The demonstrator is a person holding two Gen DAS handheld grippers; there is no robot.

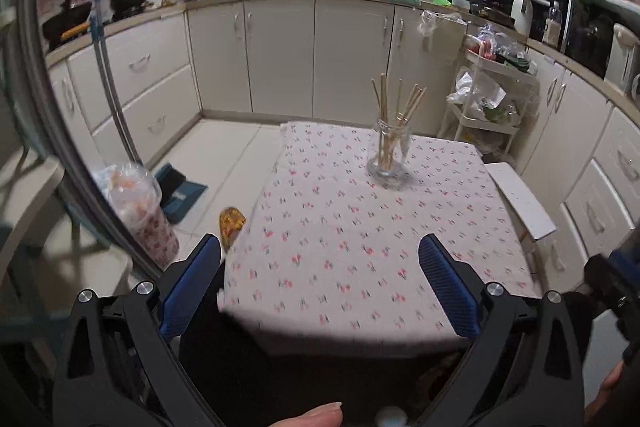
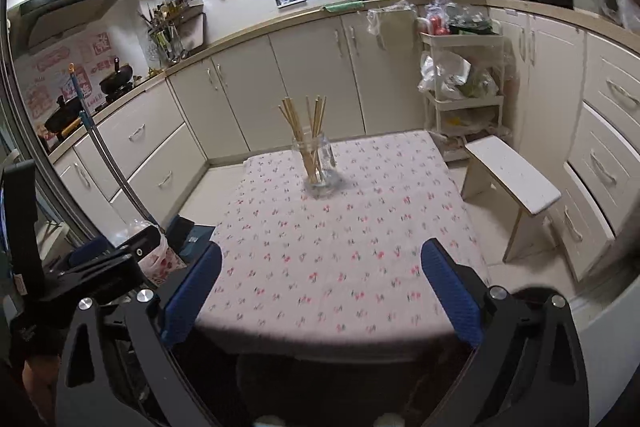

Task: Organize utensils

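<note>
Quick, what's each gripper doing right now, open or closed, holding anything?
Left gripper: open, holding nothing, above the near edge of the table.
Right gripper: open, holding nothing; the chopsticks stand in the glass jar.

Black hand-held gripper [image 1: 320,247]; blue pads [image 1: 448,283]

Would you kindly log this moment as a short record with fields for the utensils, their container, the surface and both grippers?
utensils: wooden chopsticks, standing upright and splayed
container: clear glass jar, holding the chopsticks
surface: table with floral cloth; only the jar stands on it
left gripper: open, holding nothing, near table edge
right gripper: open, holding nothing, near table edge
</note>
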